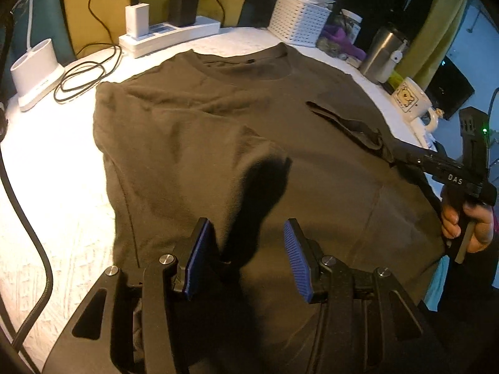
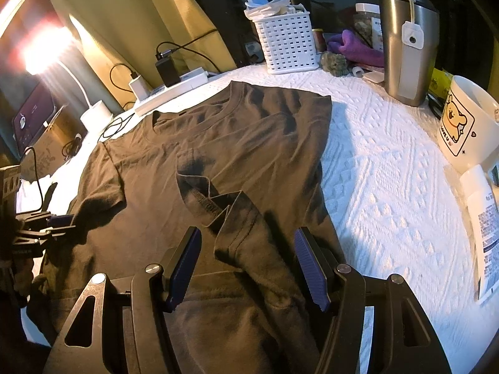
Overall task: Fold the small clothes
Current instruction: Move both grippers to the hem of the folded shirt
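A dark olive-brown T-shirt point(image 1: 193, 143) lies flat on the white textured cloth, collar toward the far side; it also shows in the right wrist view point(image 2: 249, 143). Both sleeves are folded in onto the body. My left gripper point(image 1: 248, 258) is open, just above the shirt's lower middle, with the left sleeve's tip point(image 1: 262, 187) lying ahead between its blue pads. My right gripper point(image 2: 248, 268) is open over the right sleeve point(image 2: 224, 212), which lies crumpled between its fingers. In the left wrist view the right gripper point(image 1: 383, 152) sits at the shirt's right edge.
A power strip with chargers point(image 1: 168, 31), a white lamp base point(image 1: 36, 71) and coiled cable stand at the far left. A white basket point(image 2: 287, 46), purple cloth point(image 2: 358, 46), steel tumbler point(image 2: 405, 50), bear mug point(image 2: 464, 121) and a white tube point(image 2: 486, 227) line the right side.
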The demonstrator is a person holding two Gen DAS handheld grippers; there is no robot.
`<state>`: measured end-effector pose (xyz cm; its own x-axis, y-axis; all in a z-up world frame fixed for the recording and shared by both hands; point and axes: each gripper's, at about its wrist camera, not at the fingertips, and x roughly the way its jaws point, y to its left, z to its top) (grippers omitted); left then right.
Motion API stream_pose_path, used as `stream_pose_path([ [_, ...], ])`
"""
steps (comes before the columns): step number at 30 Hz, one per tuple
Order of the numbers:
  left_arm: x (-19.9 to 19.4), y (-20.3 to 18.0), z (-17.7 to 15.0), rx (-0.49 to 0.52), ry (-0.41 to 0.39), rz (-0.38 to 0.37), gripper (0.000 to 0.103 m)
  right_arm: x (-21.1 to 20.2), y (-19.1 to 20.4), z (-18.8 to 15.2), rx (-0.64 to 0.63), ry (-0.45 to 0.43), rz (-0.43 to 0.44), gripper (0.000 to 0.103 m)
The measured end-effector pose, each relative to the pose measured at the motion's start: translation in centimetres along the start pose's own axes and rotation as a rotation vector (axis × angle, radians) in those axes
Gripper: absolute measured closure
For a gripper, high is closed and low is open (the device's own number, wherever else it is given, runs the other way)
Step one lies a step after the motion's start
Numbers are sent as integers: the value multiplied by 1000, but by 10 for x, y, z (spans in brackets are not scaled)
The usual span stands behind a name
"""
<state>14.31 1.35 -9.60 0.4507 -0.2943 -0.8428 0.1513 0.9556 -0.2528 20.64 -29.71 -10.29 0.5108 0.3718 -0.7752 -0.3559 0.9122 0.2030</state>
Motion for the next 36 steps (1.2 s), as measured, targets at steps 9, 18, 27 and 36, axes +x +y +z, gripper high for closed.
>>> stream_pose_path([
  [9,-26,-13,-7,32,-82,34,54,-30,-5,-8,4,-67,-46,39],
  [18,-60,-26,-30,33,-179,43,40,-64,-10,-34,-5,-111,-98,39],
  [27,-74,-19,-77,-21,-201,84,40,-64,12,-65,-67,-68,-98,39],
  [36,-81,-3,-123,-92,-217,118,39,-56,35,-76,-150,-28,-112,39],
])
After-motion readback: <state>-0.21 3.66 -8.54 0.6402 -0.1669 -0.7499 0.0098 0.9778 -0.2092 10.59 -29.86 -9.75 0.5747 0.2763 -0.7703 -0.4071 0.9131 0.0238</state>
